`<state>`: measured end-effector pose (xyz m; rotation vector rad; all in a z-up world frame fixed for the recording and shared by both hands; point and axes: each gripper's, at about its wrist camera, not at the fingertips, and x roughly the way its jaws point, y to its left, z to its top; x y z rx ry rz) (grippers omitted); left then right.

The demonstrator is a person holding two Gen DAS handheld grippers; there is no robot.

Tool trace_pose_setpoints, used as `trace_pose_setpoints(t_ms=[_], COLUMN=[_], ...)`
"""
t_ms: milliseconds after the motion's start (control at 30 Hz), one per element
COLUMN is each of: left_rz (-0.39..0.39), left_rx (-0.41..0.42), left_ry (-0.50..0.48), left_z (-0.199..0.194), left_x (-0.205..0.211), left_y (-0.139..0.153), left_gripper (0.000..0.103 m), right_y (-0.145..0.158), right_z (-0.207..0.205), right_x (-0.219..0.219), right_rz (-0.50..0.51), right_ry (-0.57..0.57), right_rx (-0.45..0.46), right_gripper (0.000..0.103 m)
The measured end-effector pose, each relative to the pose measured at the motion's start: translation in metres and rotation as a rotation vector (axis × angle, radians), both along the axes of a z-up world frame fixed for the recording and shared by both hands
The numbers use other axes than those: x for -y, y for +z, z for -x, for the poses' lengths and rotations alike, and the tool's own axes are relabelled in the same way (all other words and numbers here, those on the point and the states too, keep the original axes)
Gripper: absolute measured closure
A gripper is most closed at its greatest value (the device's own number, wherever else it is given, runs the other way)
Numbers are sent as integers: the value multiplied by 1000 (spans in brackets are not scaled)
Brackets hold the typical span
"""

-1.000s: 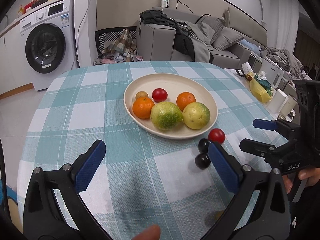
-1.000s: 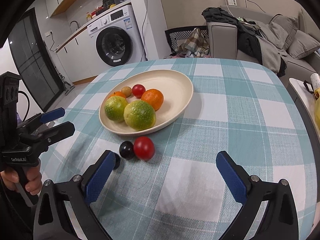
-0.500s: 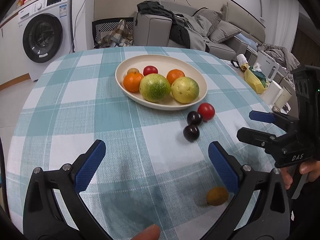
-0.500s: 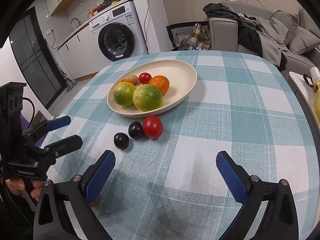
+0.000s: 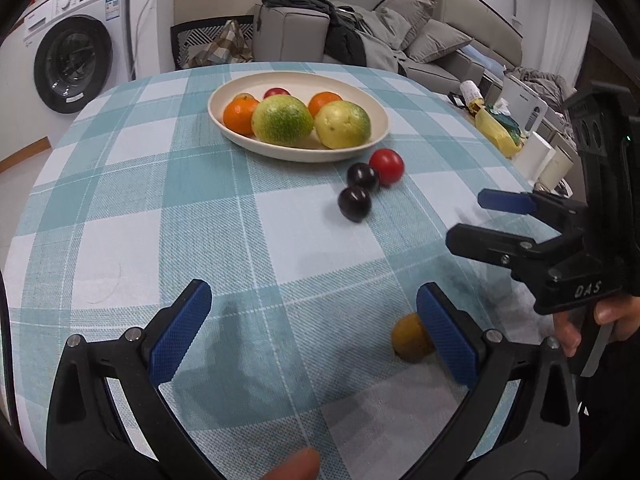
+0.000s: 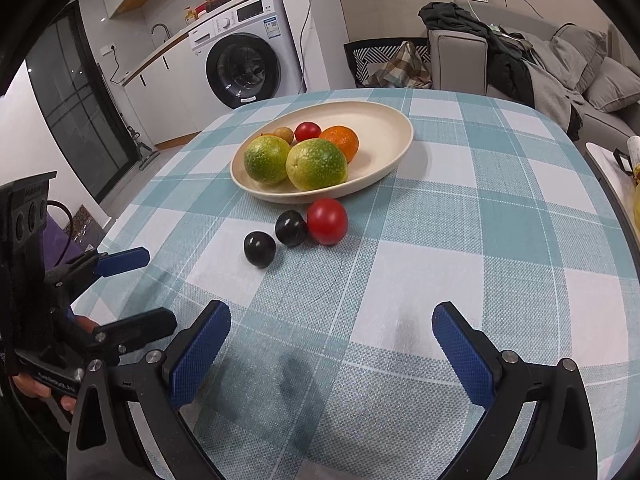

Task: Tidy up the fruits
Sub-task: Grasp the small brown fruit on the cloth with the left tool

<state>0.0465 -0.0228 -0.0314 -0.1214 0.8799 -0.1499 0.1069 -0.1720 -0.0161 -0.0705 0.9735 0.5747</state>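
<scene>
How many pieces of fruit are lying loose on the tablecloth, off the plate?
4. A red tomato and two dark plums sit just in front of the plate; a small brownish fruit lies near the left gripper. Others could be hidden.

Round table (image 6: 500, 216) in teal-and-white checked cloth | white washing machine (image 6: 244, 64) under a counter, far left | grey sofa (image 5: 420, 48) heaped with clothes and cushions, behind | beige walls | pale floor (image 5: 16, 168) | dark glass door (image 6: 76, 108)

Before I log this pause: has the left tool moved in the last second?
Yes. The left tool has pulled back from the plate, which now sits farther up the left wrist view.
</scene>
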Motion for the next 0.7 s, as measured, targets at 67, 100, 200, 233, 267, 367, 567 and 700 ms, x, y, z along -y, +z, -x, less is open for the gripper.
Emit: trace_pose_setpoints(t_ms=[67, 100, 200, 233, 267, 367, 567, 700], left_rz=[-8, -11, -11, -3, 1, 1, -5, -12], left_rx=[-2, -3, -21, -27, -34, -51, -68, -68], left_ry=[-17, -24, -48, -58, -64, -81, -134, -161], left_z=[2, 2, 2, 3, 3, 4, 5, 6], left_x=[4, 6, 10, 11, 13, 18, 29, 33], left_y=[-1, -1, -3, -4, -5, -7, -11, -12], left_gripper=[1, 1, 1, 1, 1, 1, 14, 28], right_y=[0, 0, -1, -1, -1, -1, -2, -3], right_z=[1, 2, 3, 3, 3, 2, 1, 0], right_x=[0, 0, 0, 0, 1, 2, 4, 5], right_rz=[0, 1, 5, 6, 6, 5, 3, 4], right_ry=[1, 3, 3, 3, 2, -2, -7, -8], right_rx=[0, 0, 0, -1, -3, -5, -8, -10], right_gripper=[0, 0, 0, 0, 0, 0, 0, 0])
